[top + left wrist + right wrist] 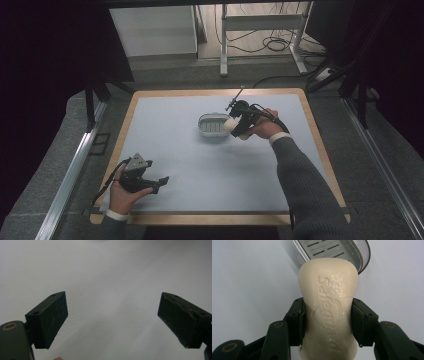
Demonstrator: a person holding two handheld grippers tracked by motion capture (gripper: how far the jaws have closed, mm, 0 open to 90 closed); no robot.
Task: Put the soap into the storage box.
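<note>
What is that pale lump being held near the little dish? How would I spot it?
Start from the pale blue mat on the wooden table and find the oval soap dish near its middle. At the dish's right edge, the right gripper clamps a cream bar of soap. A brand name embossed on its face sets it apart from the grey slotted dish.

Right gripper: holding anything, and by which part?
Yes: the right gripper clamps a cream soap bar across its narrow waist, by the soap dish.
</note>
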